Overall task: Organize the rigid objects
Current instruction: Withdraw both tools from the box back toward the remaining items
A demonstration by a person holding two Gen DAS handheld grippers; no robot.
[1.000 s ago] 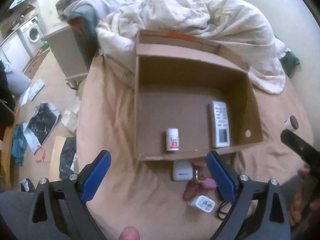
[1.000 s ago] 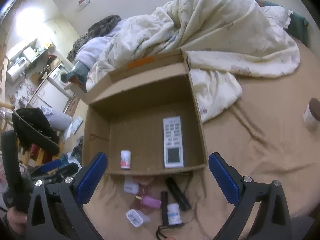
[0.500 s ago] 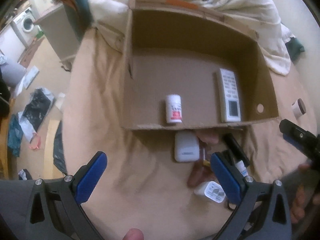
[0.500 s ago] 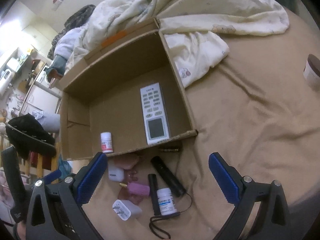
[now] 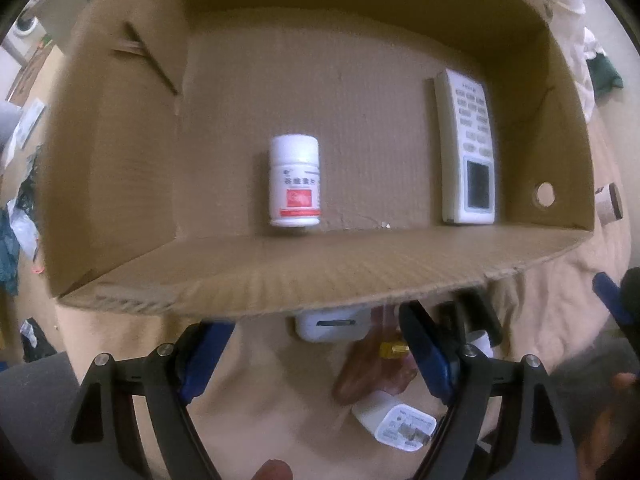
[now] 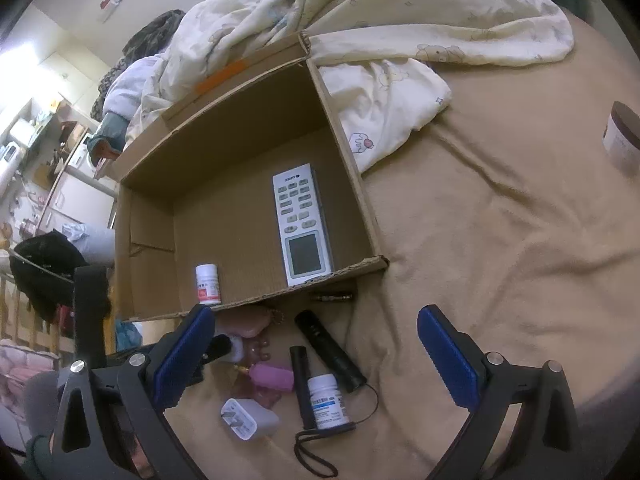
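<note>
Left wrist: left hand-held gripper [image 5: 316, 354] closing, pads straddling the white earbud case [image 5: 331, 325] on the bed beside the cardboard box [image 5: 280, 280], not yet touching (light, slick; grip flat sides). Right wrist: right hand-held gripper [image 6: 316, 356] wide open, empty, above the flashlight [image 6: 330, 350].

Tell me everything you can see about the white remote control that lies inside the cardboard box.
The remote control is a long, flat, white plastic bar. It lies face up on the floor of the cardboard box, close beside the box's right wall as seen in both views, with its length along that wall. Rows of small pale buttons fill the far half, and a dark rectangular screen fills the near half. Its near end reaches almost to the box's front wall. The hand-held grippers do not touch it.
</note>
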